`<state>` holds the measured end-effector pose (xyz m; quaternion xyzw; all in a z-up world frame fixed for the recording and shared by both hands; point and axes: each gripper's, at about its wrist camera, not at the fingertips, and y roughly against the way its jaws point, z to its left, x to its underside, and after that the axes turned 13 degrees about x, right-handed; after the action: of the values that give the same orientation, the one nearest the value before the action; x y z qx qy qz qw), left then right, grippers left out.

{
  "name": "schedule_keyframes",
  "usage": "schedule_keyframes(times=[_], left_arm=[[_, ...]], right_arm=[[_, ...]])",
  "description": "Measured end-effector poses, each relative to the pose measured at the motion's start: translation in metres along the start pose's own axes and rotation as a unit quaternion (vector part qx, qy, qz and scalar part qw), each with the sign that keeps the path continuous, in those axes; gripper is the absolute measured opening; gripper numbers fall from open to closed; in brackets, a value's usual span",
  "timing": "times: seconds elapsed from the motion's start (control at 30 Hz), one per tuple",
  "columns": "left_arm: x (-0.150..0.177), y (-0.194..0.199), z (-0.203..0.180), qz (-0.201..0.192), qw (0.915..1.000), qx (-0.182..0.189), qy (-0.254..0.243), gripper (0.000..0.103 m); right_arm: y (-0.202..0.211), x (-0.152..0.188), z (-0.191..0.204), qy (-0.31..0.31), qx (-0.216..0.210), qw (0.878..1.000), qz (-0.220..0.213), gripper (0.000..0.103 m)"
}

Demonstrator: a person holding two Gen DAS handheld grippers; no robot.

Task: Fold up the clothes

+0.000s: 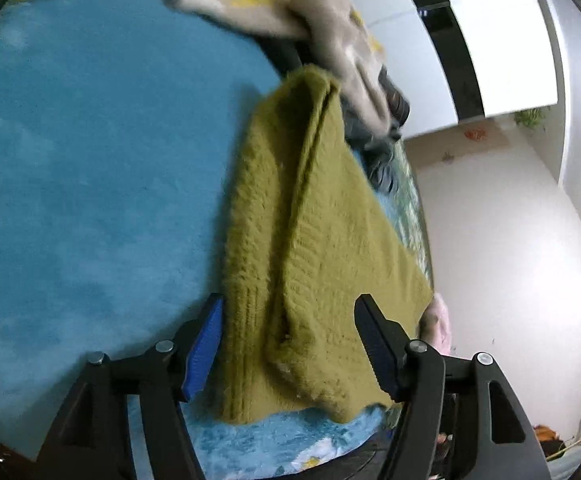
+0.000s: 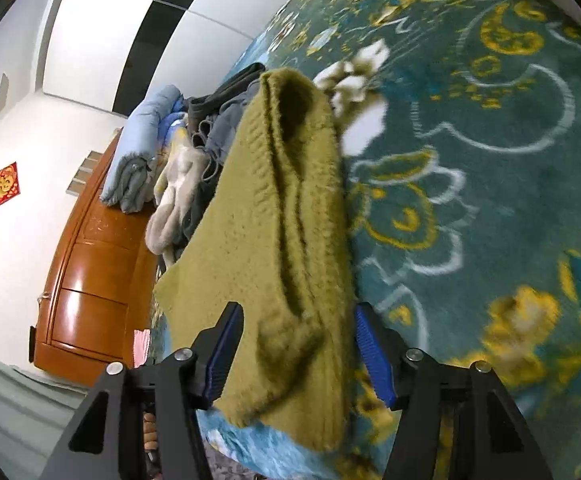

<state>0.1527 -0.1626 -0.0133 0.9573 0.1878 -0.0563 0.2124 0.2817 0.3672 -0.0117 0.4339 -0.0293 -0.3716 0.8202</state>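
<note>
On the bed, an olive-green knitted sweater (image 1: 314,248) lies folded lengthwise across a blue blanket (image 1: 90,160) and a teal floral blanket (image 2: 470,180), with a heap of other clothes (image 2: 194,160) beyond it. Both the left hand-held gripper (image 1: 290,344) and the right hand-held gripper (image 2: 298,352) have their jaws apart, the sweater's near hem between the blue pads but not pinched. No brand or label is readable; a red wall decoration (image 2: 2,186) is too blurred to read.
</note>
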Motion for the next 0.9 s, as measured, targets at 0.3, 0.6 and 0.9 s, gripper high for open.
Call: schedule_keyframes(times=[0.3, 0.6, 0.9], left_arm=[[0.0, -0.028, -0.017, 0.043, 0.9982, -0.032, -0.025, 0.049], [-0.026, -0.03, -0.053, 0.029, 0.9981, -0.031, -0.045, 0.021], [-0.125, -0.019, -0.201, -0.042, 0.9827, 0.045, -0.175, 0.02]], right_arm=[[-0.01, 0.004, 0.007, 0.009, -0.009, 1.0, 0.002, 0.041], [-0.006, -0.023, 0.02, -0.005, -0.049, 0.999, 0.003, 0.024], [0.049, -0.134, 0.146, 0.101, -0.091, 0.986, -0.093, 0.023]])
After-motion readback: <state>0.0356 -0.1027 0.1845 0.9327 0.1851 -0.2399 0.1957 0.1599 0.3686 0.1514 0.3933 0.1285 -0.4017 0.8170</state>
